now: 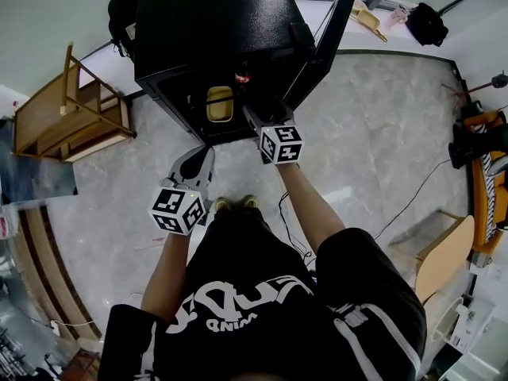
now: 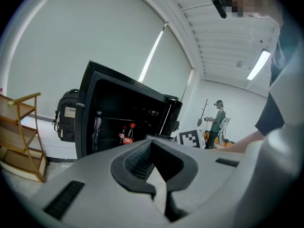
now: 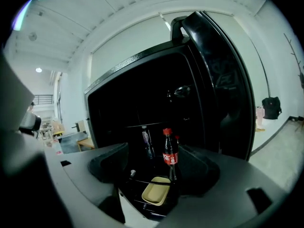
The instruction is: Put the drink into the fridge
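On marble floor (image 1: 373,133), fridge (image 1: 206,22) open; left gripper (image 2: 159,186) jaws closed; right gripper (image 3: 156,172) jaws apart.

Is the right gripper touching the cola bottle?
Cannot tell. Right gripper view: the right gripper is open; the cola bottle overlaps one jaw in shadow.

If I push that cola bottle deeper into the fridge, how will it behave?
The cola bottle is tall, narrow and upright, so a push near its red cap would probably tip it; push low. It looks dark up to the neck, so likely full and fairly heavy.
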Available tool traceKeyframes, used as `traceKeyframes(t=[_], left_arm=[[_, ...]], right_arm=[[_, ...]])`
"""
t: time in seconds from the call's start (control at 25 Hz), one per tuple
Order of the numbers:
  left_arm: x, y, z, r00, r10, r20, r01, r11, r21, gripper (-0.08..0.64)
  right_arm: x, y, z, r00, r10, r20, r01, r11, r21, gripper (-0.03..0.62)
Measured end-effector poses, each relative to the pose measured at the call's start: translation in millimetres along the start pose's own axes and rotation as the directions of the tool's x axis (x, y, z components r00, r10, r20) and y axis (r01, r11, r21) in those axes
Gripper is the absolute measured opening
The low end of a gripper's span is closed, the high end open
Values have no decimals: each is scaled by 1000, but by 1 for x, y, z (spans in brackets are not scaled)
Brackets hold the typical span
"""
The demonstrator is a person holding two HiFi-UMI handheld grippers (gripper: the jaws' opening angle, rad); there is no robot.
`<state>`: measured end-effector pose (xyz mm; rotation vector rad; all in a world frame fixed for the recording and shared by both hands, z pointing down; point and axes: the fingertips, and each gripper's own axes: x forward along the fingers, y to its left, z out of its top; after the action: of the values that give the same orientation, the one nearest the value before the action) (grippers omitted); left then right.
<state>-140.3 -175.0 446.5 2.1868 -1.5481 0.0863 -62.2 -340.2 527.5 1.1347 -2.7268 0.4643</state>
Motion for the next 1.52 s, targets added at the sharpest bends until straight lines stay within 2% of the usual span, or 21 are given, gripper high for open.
traceKeyframes(t=[0.68,0.84,0.92,1.04,1.24,1.52], left_arm=[[-22,-19,9,999,-33,21,33,999,18,8],[-21,-21,10,999,-40,22,40,999,14,8],[-21,-22,10,999,-46,24,46,999,9,8],[-21,-26,11,998,-56,25,56,998,8,8],[-24,-26,17,997,-65,32,64,998,16,8],[-30,-23,22,997,-70,42,70,998,6,8]], right_arm=[[-49,15,23,999,-34,17,35,998,-45,320],[-59,11,27,998,-62,22,63,996,-58,209],[-62,8,27,997,-78,19,79,995,-53,192],[-69,4,28,995,-102,15,102,994,-42,127],[-81,19,33,997,-70,6,71,996,-63,25],[-105,45,52,1000,-10,14,11,999,-50,25]])
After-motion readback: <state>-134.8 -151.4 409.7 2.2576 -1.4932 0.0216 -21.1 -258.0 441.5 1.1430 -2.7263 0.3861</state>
